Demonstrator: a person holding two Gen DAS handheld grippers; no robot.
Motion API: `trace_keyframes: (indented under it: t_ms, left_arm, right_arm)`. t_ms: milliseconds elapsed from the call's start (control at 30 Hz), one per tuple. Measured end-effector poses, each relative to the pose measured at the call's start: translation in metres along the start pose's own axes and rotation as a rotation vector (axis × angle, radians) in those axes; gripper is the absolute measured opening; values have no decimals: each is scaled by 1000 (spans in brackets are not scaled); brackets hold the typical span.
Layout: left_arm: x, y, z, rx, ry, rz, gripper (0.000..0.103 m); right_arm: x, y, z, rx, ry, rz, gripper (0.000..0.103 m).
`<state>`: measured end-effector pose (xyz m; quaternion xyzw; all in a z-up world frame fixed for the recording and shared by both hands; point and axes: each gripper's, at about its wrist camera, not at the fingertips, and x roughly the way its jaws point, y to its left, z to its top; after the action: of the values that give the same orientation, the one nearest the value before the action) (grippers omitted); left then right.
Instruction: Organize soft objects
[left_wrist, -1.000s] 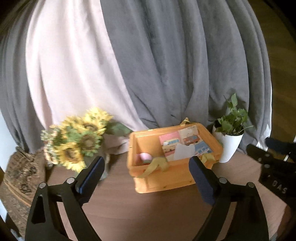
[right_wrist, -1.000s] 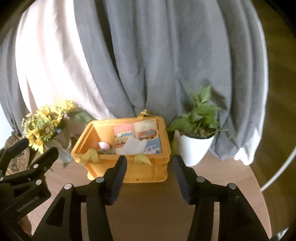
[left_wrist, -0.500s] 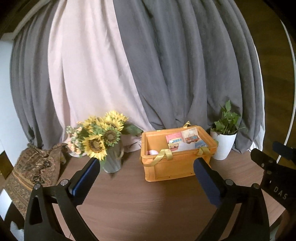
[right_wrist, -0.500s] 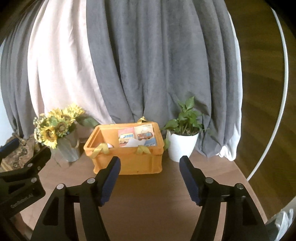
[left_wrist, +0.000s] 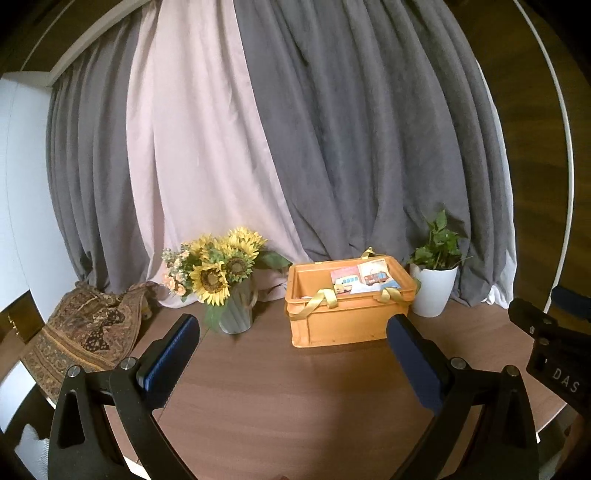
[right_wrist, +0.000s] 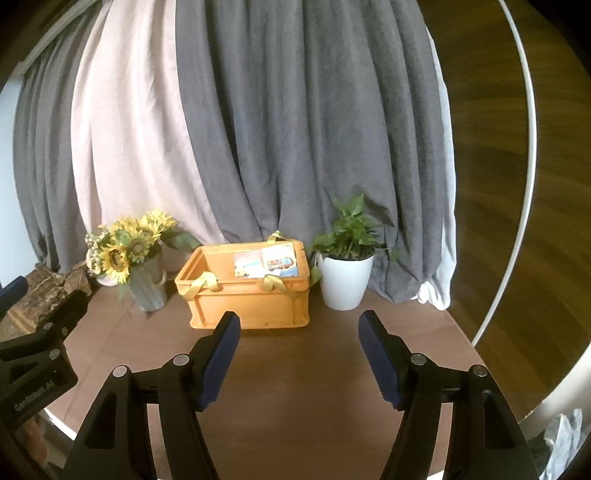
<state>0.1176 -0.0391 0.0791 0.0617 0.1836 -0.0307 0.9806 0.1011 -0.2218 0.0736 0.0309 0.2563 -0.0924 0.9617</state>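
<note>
The orange crate (left_wrist: 347, 317) is seen at the centre of the frame on the worktop (left_wrist: 277, 406), between sunflowers (left_wrist: 218, 273) and a potted plant (left_wrist: 434, 280). Both the left gripper (left_wrist: 291, 343) and the right gripper (right_wrist: 299, 339) are held released, with nothing between the jaws.

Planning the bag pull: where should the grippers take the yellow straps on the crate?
Grip the strap loops draped over the crate's front rim, coming from the front, one gripper each. Left gripper and right gripper are open and empty, facing that wall.

grey and pale pink curtains (left_wrist: 258, 147) behind round brown wooden table (right_wrist: 295, 387).
</note>
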Motion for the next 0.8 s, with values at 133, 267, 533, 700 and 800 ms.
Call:
trace_keyframes:
  t_ms: [133, 267, 533, 700, 800]
  left_arm:
    - [-19, 0, -4, -5, -11, -7, 103]
    - [-34, 0, -8, -15, -20, -14, 103]
    - [-60, -2, -15, -19, -24, -31, 103]
    - [-68, -3, -18, -22, -27, -35, 103]
    - [-70, -2, -20, -23, -20, -44, 103]
  right_arm:
    - [-20, -3, -6, 0, -13, 6, 70]
    - [-41, -5, -13, -3, -32, 7, 71]
    - [-69, -11, -23, 2, -41, 9, 71]
    - [-81, -13, -29, 2, -45, 12, 71]
    - [-85, -14, -31, 0, -48, 12, 71]
